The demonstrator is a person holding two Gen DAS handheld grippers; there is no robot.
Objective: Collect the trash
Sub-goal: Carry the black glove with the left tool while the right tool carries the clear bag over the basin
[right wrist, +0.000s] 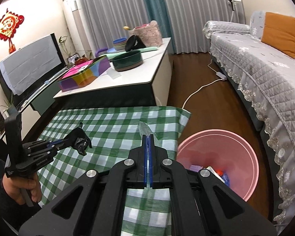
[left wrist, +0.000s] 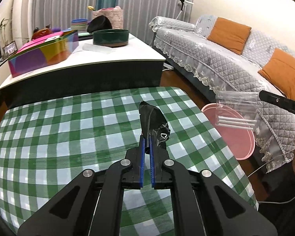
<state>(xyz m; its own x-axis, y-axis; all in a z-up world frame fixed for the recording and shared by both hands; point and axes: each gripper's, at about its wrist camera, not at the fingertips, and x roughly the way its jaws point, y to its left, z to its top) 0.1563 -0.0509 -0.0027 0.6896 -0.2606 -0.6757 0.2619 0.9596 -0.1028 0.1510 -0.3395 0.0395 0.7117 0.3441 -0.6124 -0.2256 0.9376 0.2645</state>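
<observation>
the left gripper [left wrist: 147, 143] is clamping a crumpled black wrapper [left wrist: 154, 123] between its blue pads [left wrist: 141, 157], jaws nearly together with only the thin film between them. the wrapper is sticking up and forward past the fingertips, hanging above the green-and-white checked tablecloth [left wrist: 68, 137] and not lying on it. in the right wrist view the same gripper [right wrist: 67, 140] is showing from the side at the left, with the wrapper [right wrist: 80, 139] bunched at its tip over the cloth [right wrist: 112, 122], and a hand [right wrist: 21, 186] is gripping its handle below.

the right gripper [right wrist: 148, 137] is pinching a clear plastic bag [right wrist: 146, 130], its jaws fully together on the thin film. only a small peak of the bag is poking out above the fingertips in its own view. the left wrist view is showing more: the bag [left wrist: 236, 108] is hanging from the black finger [left wrist: 281, 102] at the right edge, with a few white sticks [left wrist: 236, 123] lying inside its lower part.

a pink bin [right wrist: 236, 147] is standing on the wooden floor just beside the table's right edge, between the table and the grey sofa [right wrist: 265, 68]. some scraps [right wrist: 216, 173] are already lying in its bottom. in the left wrist view the bag is hanging in front of the bin [left wrist: 238, 143]; whether it is directly over the opening i cannot tell.
</observation>
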